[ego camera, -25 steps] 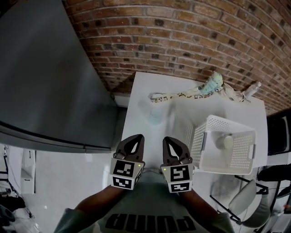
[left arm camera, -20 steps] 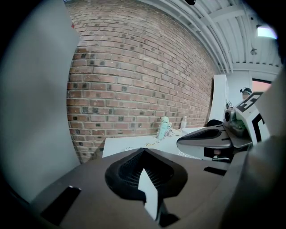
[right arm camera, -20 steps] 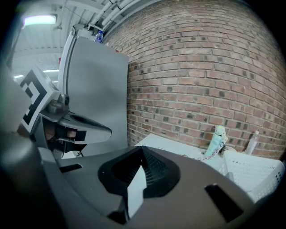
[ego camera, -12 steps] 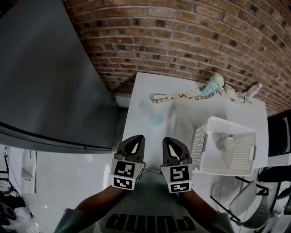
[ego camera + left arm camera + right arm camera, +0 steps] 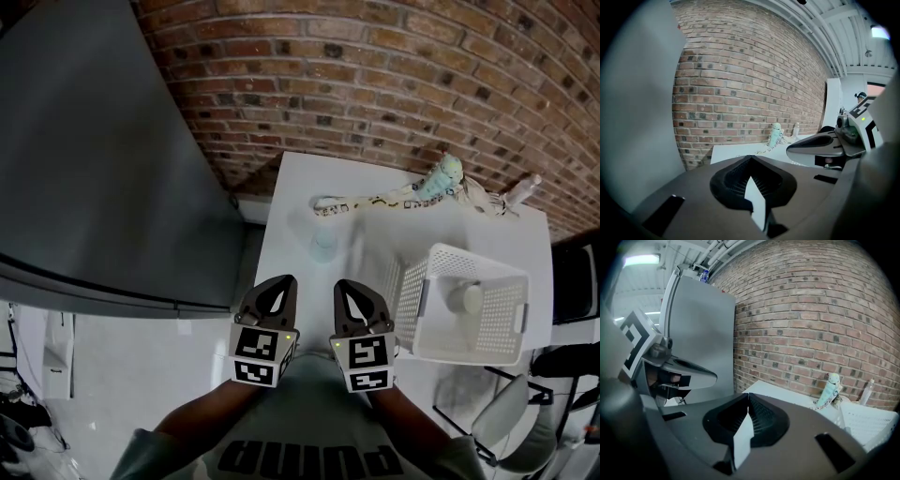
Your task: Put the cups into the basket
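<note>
Brick wall [image 5: 375,75] ran behind table; grey cabinet [image 5: 84,169] stood at left. White table [image 5: 375,234] carried basket [image 5: 412,300] at right end. Left gripper [image 5: 284,281] and right gripper [image 5: 341,285] hung side by side over near table edge, jaws of each pressed together, nothing between. Cup [image 5: 463,297] lay inside basket. Clear cup [image 5: 323,246] stood on table left of basket, apart from both grippers.

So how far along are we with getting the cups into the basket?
Done: one cup sits inside the basket. In hand: nothing; the left gripper and right gripper both have their jaws together and empty. Left: a pale cup is out on the table, apart from the basket.
</note>
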